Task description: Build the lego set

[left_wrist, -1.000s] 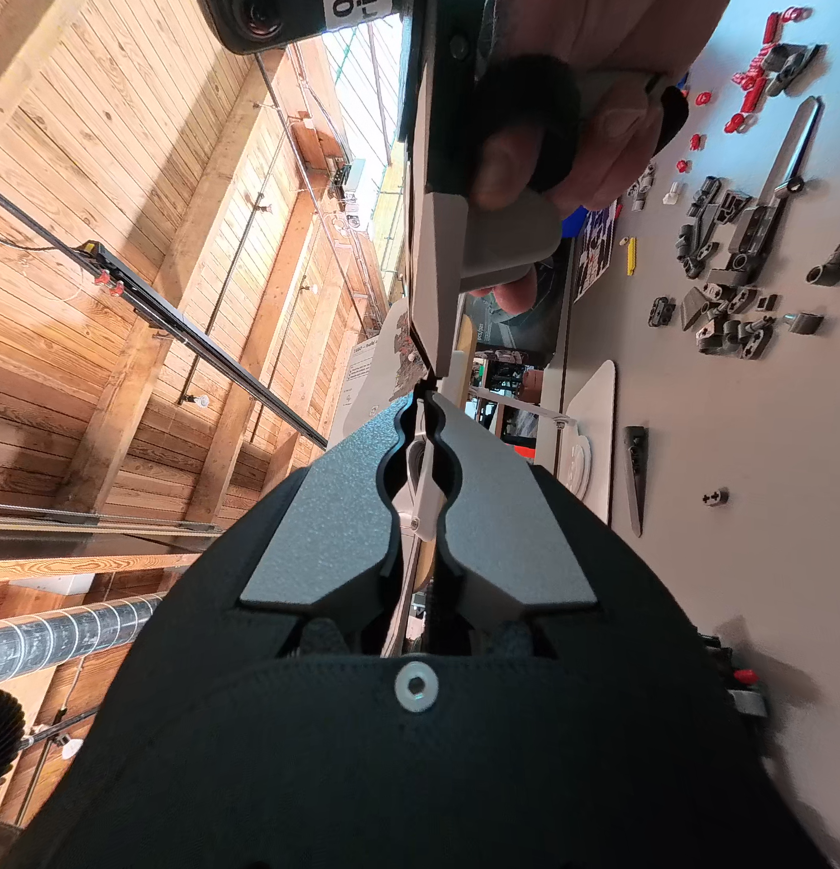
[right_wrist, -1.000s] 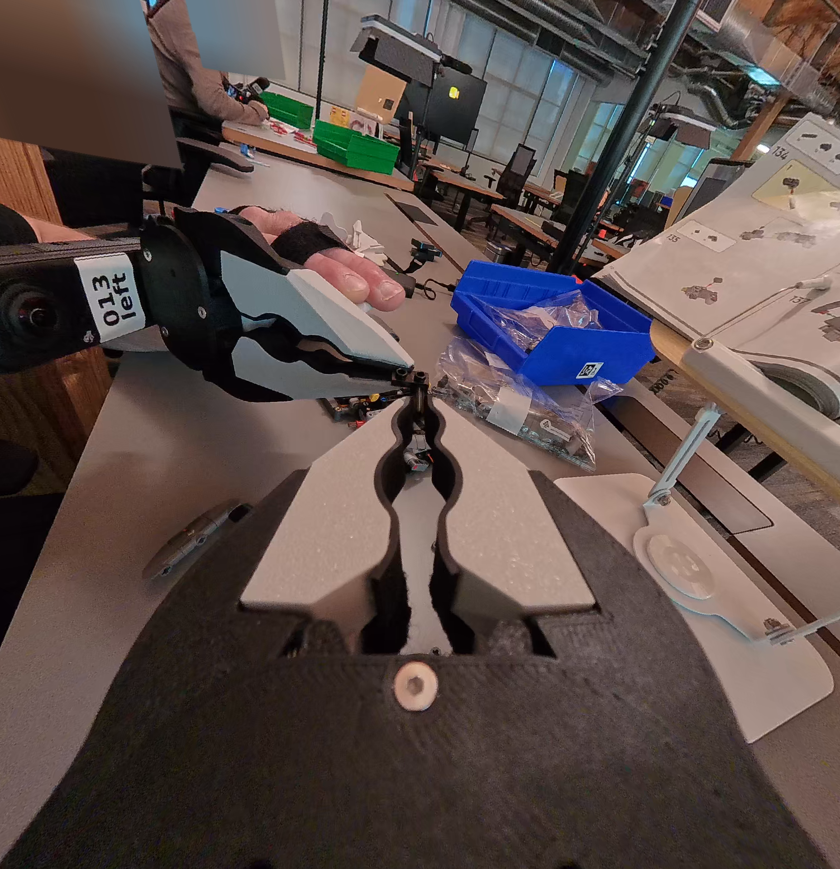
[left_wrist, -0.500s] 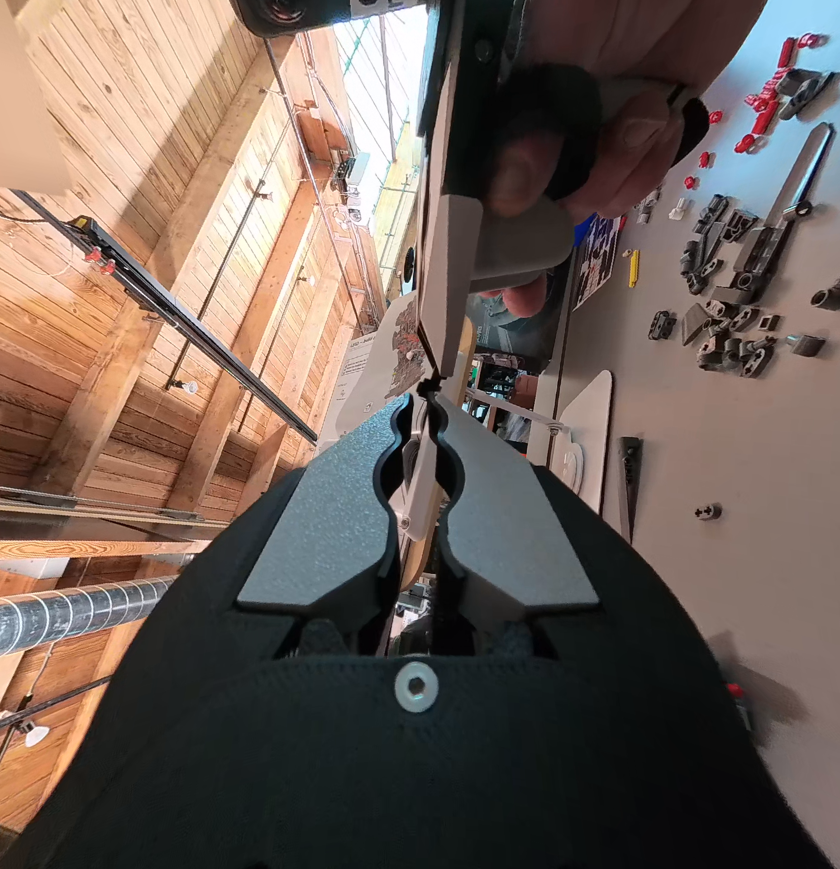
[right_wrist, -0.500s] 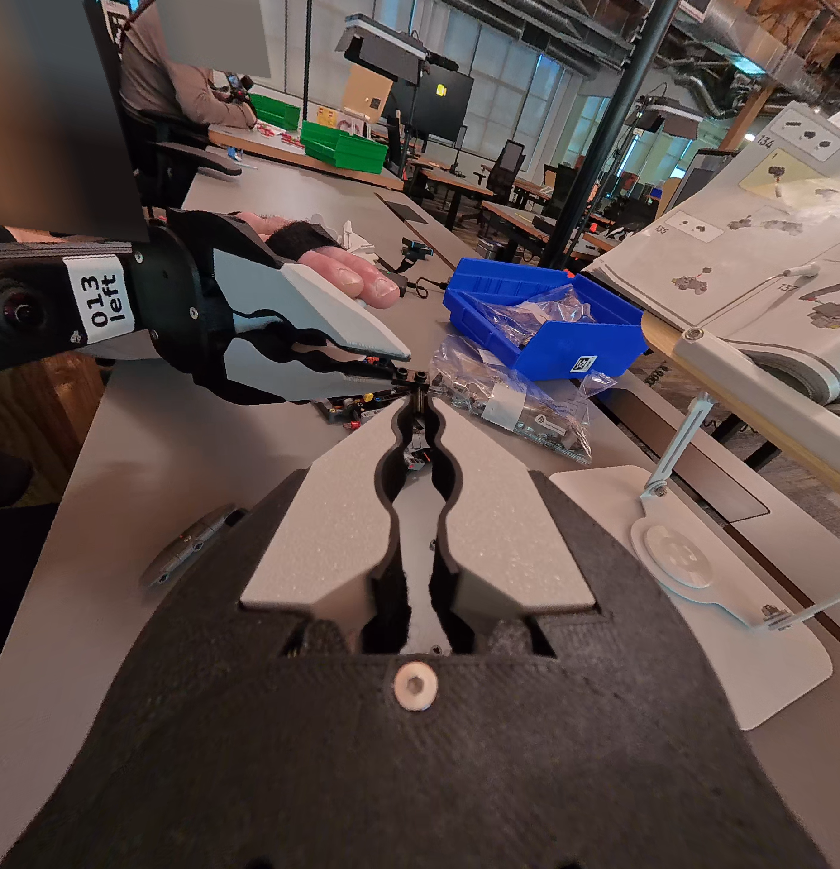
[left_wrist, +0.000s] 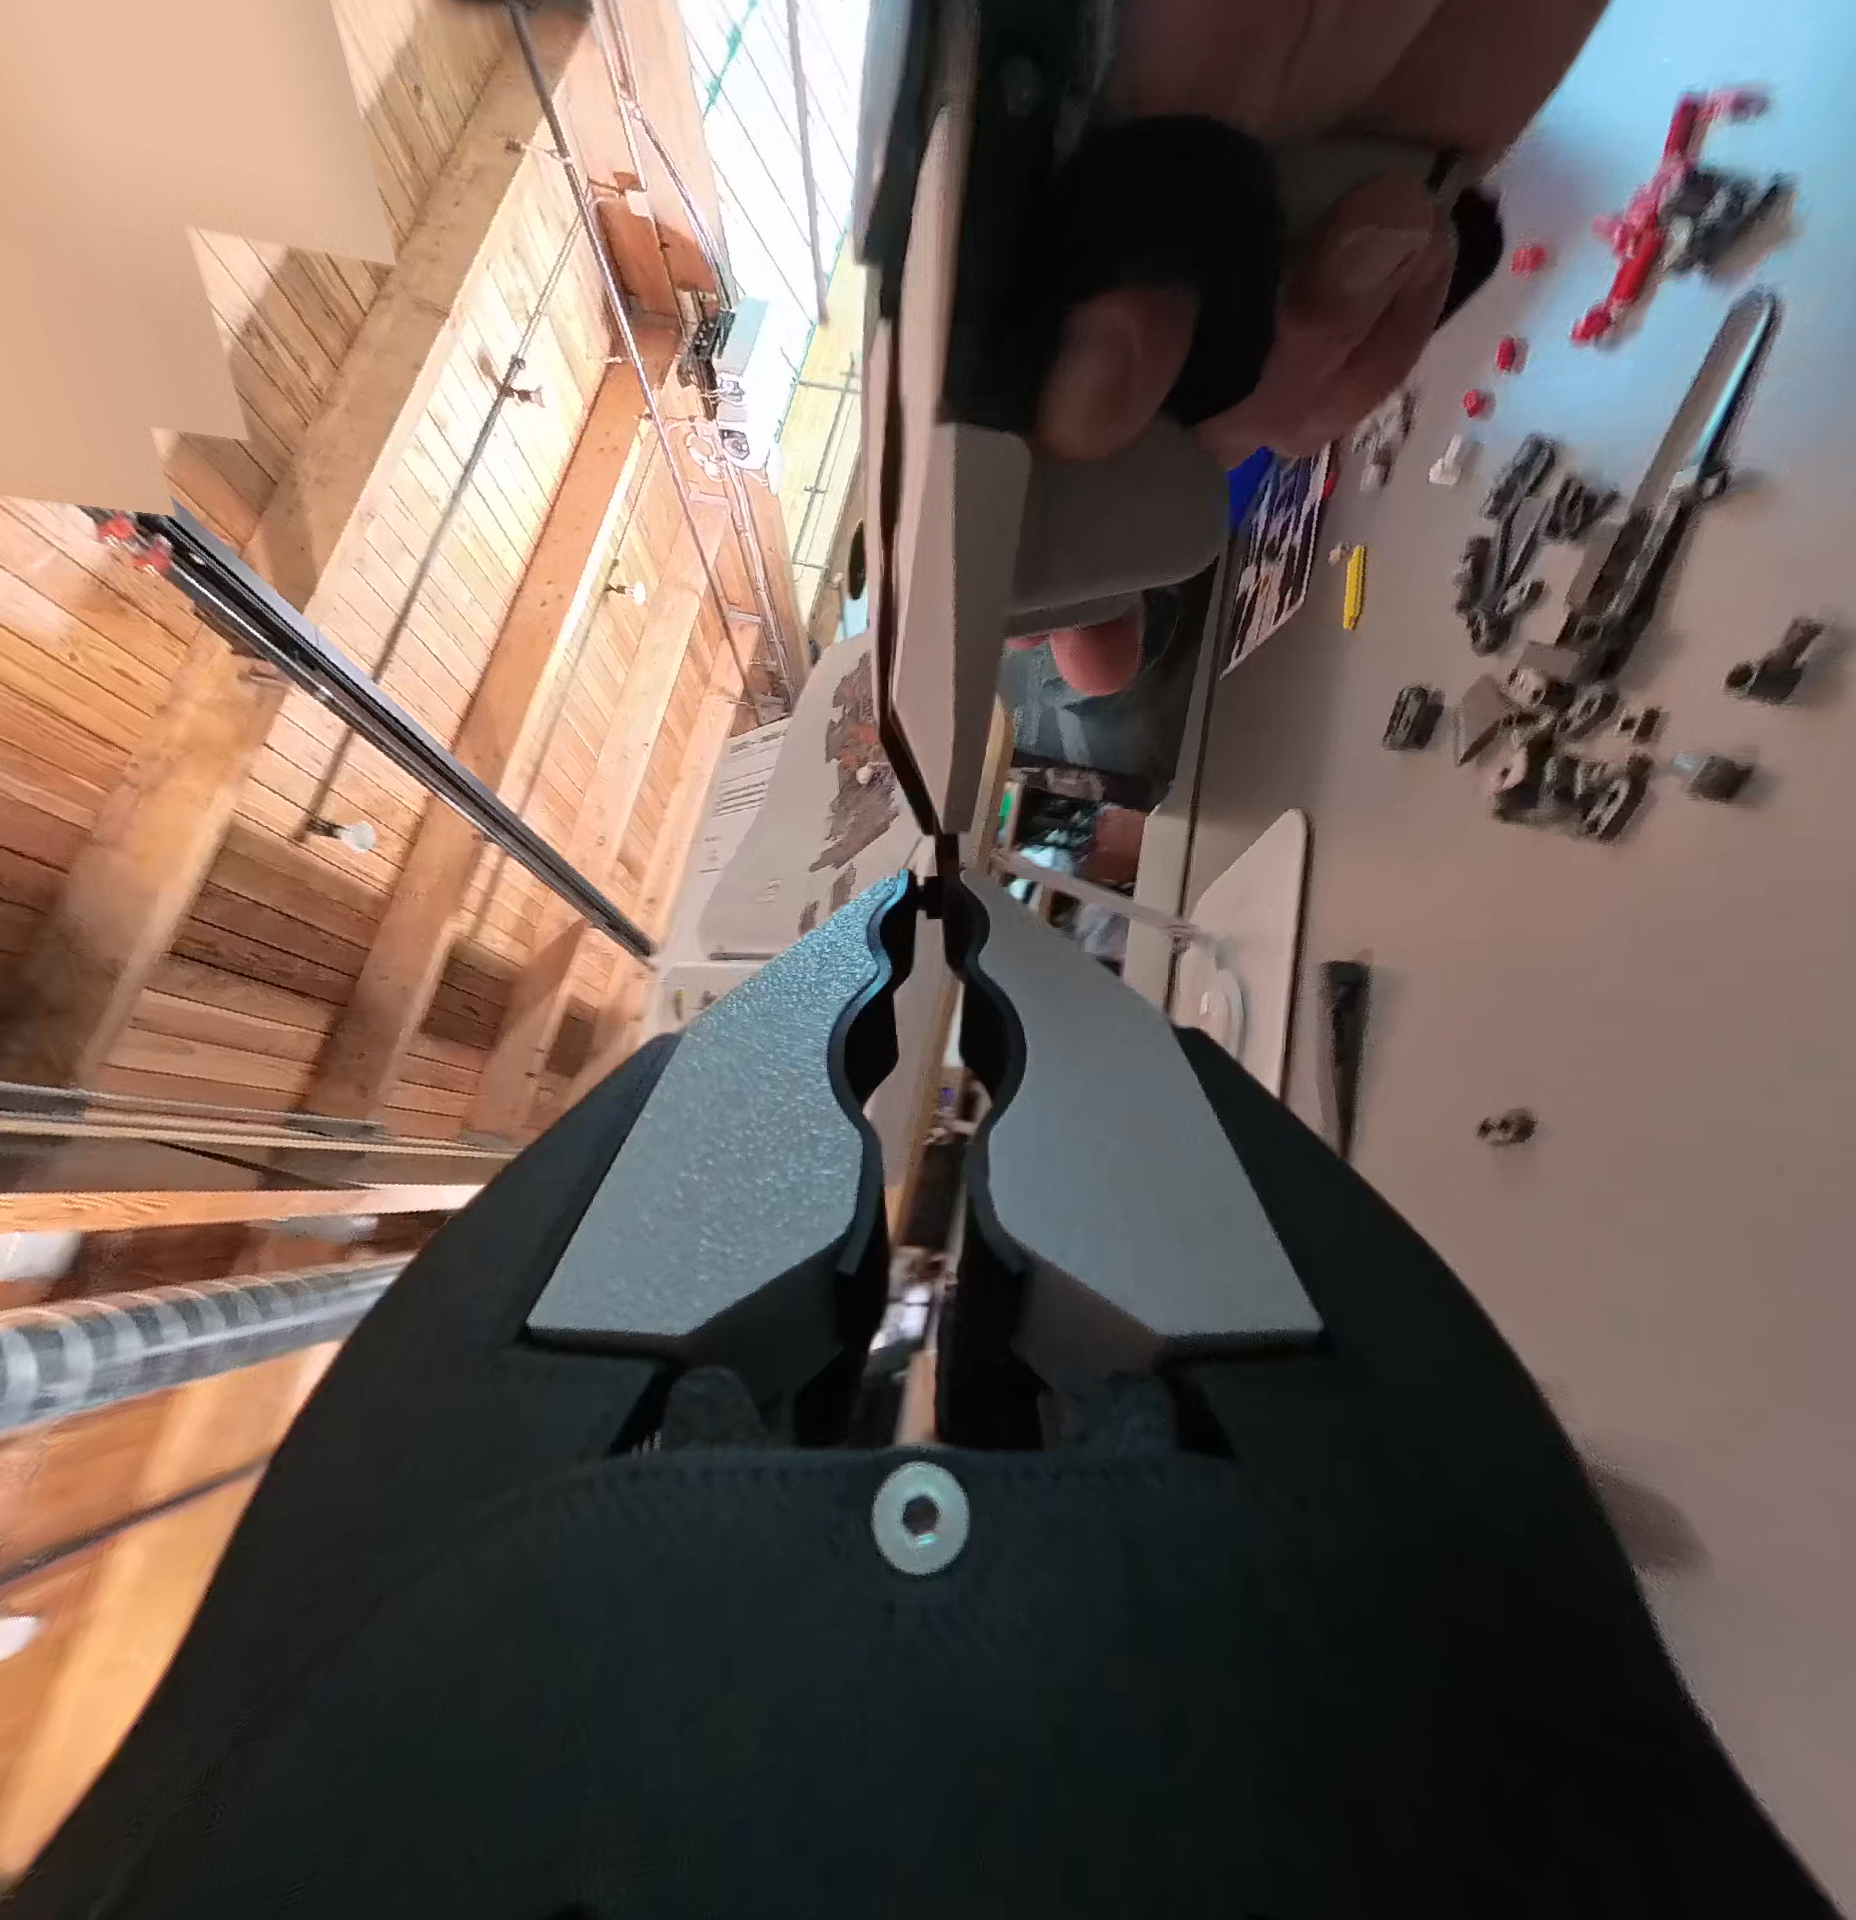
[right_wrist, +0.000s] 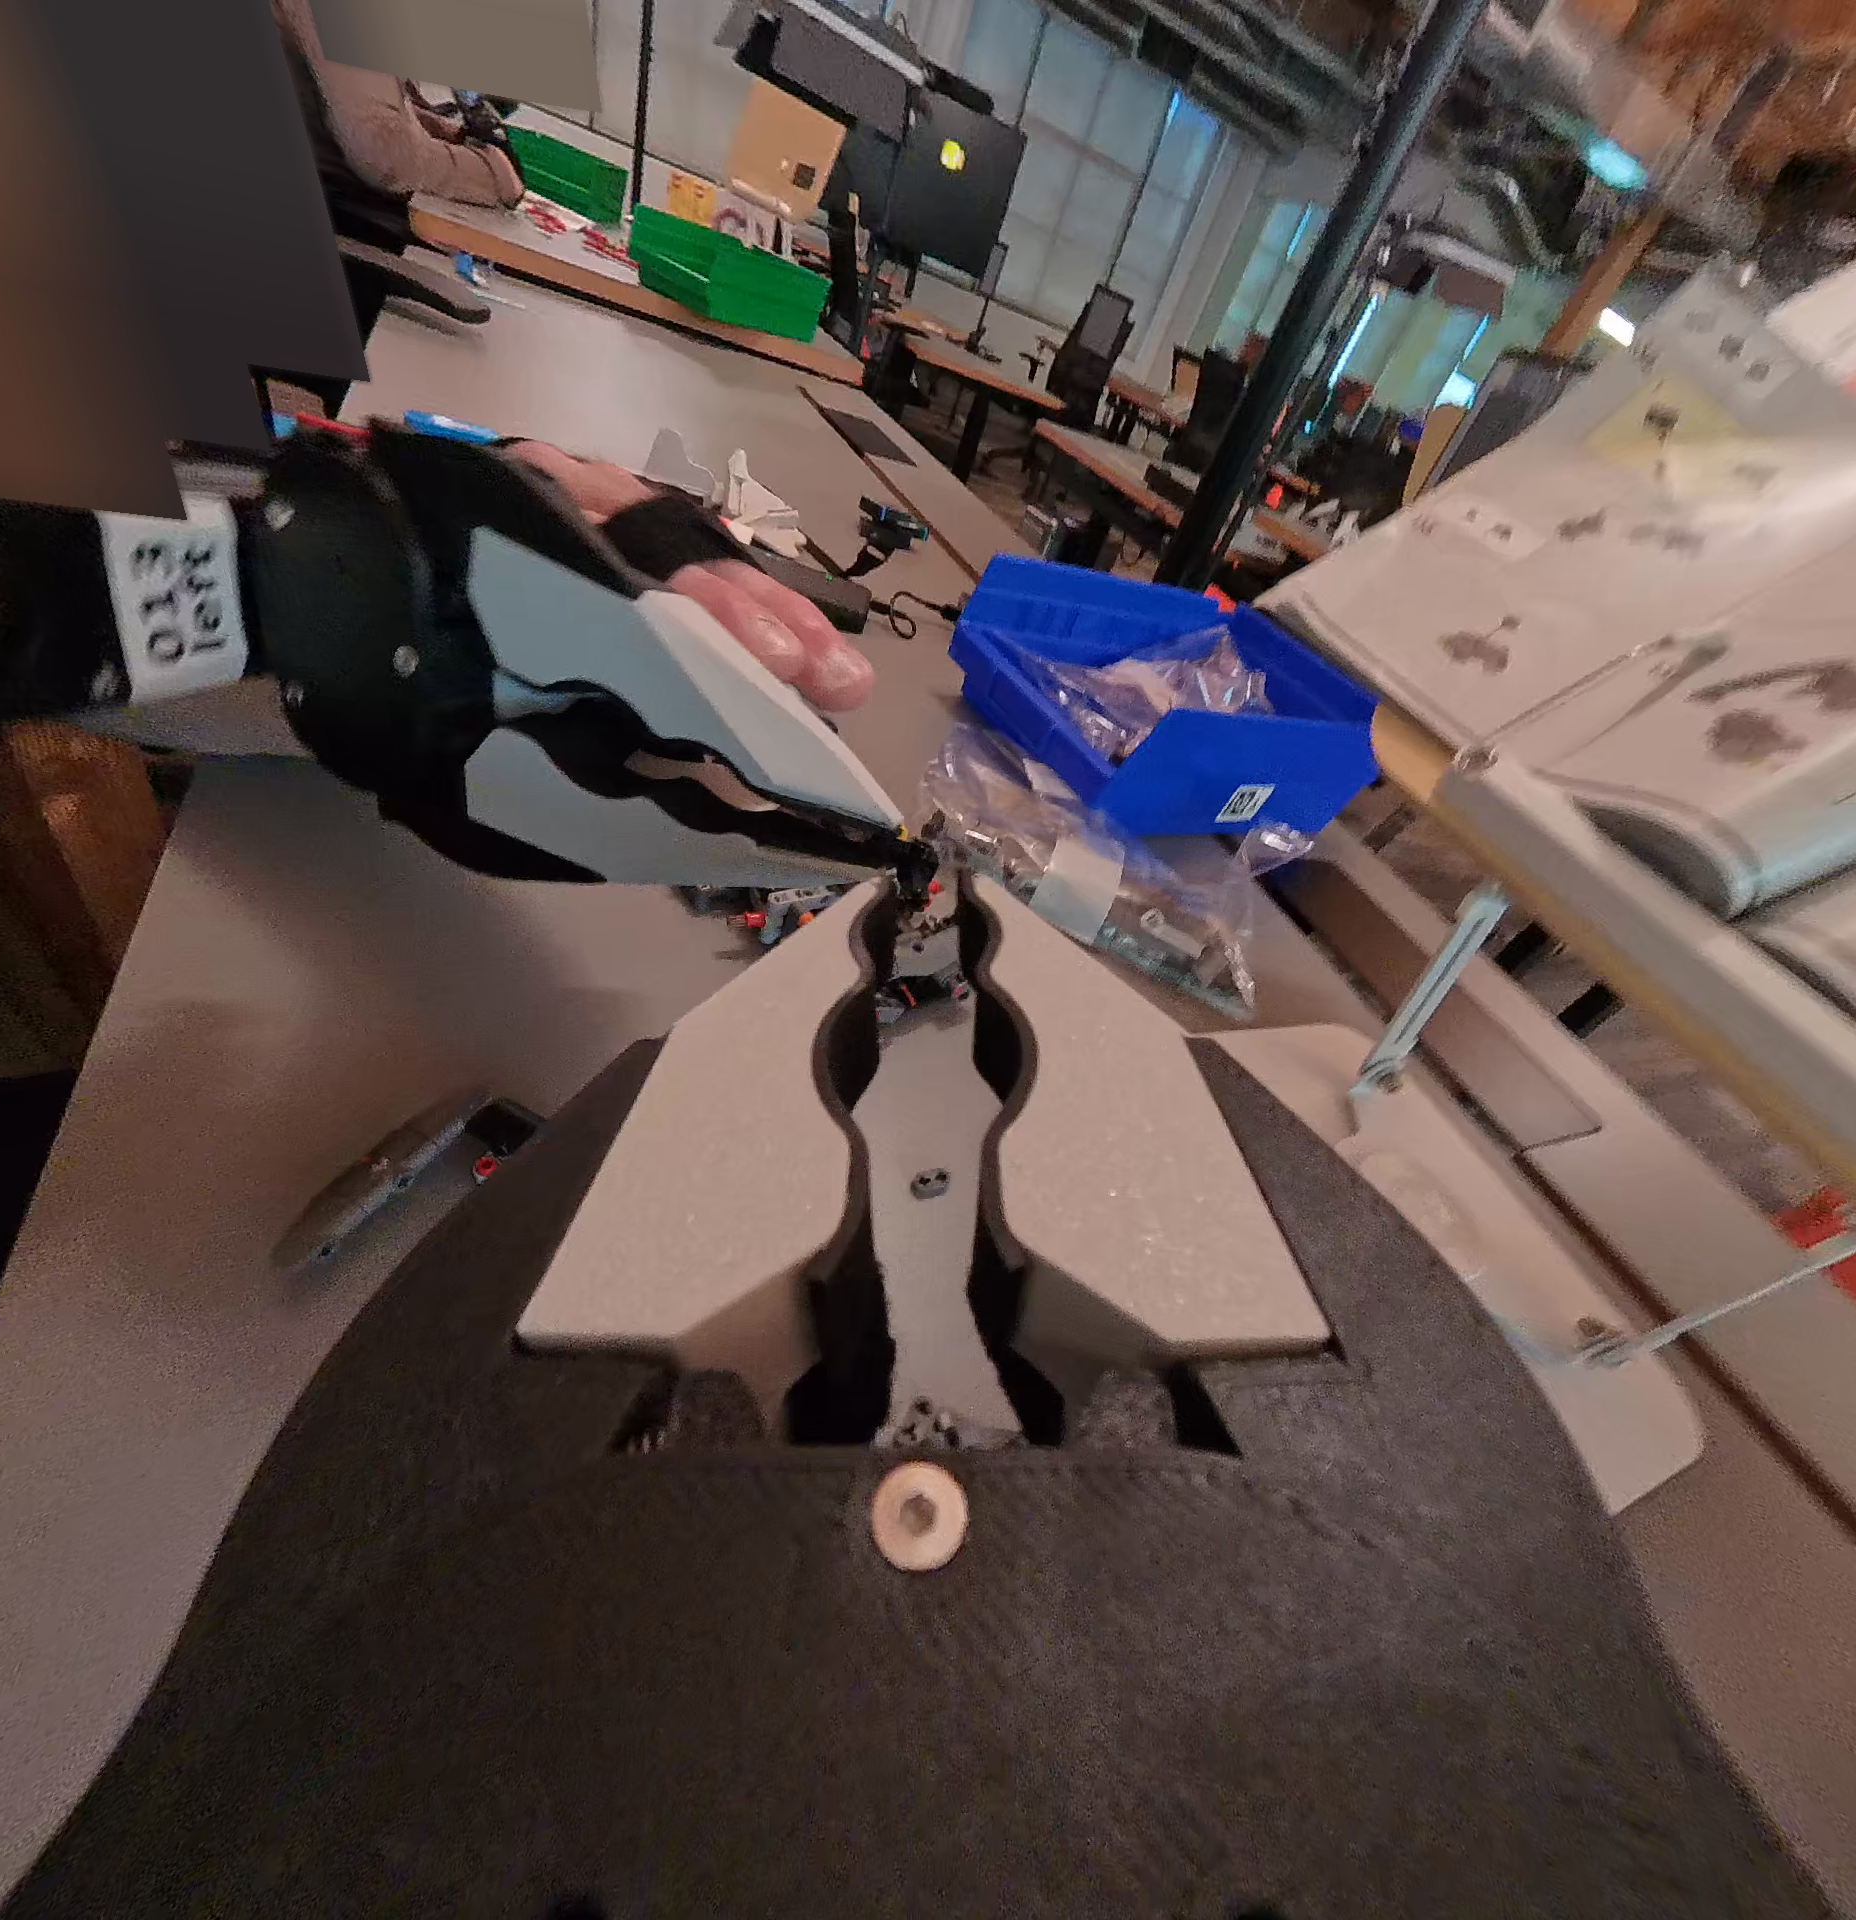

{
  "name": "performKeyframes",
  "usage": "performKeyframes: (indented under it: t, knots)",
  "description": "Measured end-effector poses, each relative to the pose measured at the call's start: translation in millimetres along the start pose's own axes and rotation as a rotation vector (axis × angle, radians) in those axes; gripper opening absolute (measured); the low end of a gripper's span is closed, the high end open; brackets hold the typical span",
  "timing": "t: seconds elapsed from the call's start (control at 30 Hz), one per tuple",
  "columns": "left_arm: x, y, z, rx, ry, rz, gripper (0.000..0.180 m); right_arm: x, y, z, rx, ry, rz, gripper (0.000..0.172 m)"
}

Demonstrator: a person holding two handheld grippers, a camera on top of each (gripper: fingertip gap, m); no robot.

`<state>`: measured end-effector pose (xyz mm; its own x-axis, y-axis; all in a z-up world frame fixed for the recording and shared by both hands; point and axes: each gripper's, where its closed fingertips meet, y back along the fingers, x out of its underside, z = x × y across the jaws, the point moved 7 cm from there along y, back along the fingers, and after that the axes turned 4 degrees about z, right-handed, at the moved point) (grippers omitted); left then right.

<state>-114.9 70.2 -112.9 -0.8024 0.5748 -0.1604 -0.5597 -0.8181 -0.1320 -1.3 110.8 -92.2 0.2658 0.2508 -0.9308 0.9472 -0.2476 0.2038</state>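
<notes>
Clamping small black piece [right_wrist: 916, 860]: left tongs [right_wrist: 908, 847] | right tongs [right_wrist: 922, 896] apart | one blue bin [right_wrist: 1204, 727]

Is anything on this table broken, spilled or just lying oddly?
Nothing looks broken. The clear plastic bag of parts lies crumpled on the table beside the blue bin rather than in it, and small grey and red pieces lie scattered loose. That looks like ordinary work clutter, not a spill.
</notes>
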Motion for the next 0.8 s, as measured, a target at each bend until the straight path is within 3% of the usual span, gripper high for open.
performKeyframes:
  t: [0.13,0.27,0.57,0.8]
  knots:
    - [3,3,14,0.141,0.370,-0.106,0.002,-12,13,3,0.035,0.156,-0.008,0.019]
    - [6,6,27,0.225,0.633,-0.203,0.002,-18,14,8,-0.017,0.187,-0.036,0.011]
    - [6,10,31,0.335,0.845,-0.328,0.002,-23,9,10,-0.118,0.063,-0.160,0.008]
    - [5,6,29,0.397,0.940,-0.347,0.003,-21,12,10,-0.161,0.020,-0.132,0.000]
